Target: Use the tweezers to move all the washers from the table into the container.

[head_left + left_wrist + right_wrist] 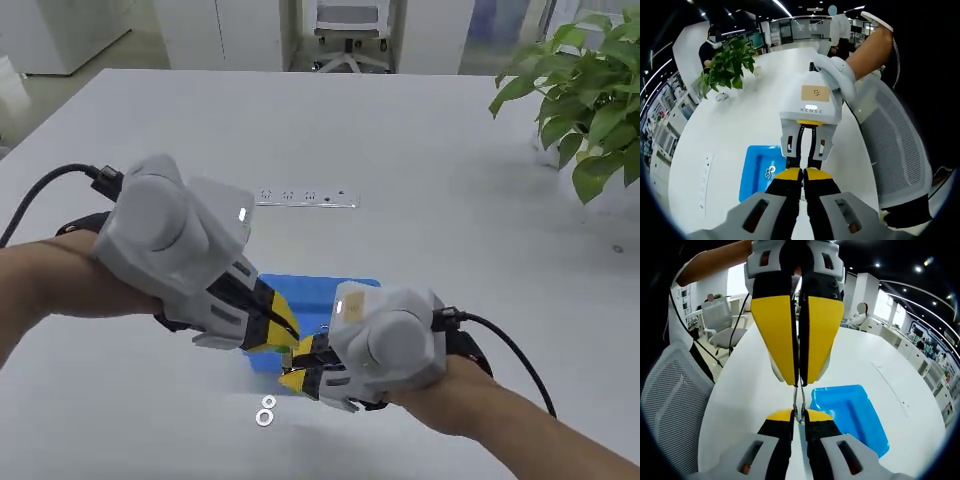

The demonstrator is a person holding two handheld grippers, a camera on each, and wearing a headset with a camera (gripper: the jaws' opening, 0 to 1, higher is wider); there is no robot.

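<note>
My left gripper (287,331) and my right gripper (293,376) meet tip to tip over the near edge of the blue container (322,291). The thin metal tweezers (798,398) run between them. In the right gripper view the left gripper's yellow jaws come down from the top, closed on the tweezers' upper part. My right gripper (799,416) is shut on their lower end. Two washers (265,410) lie on the white table just in front of the container. A few more washers (769,172) lie inside the blue container (752,172).
A white power strip (305,198) lies on the table behind the container. A potted plant (590,90) stands at the far right corner. An office chair (350,30) is beyond the table, and a mesh chair (900,150) is close behind the person.
</note>
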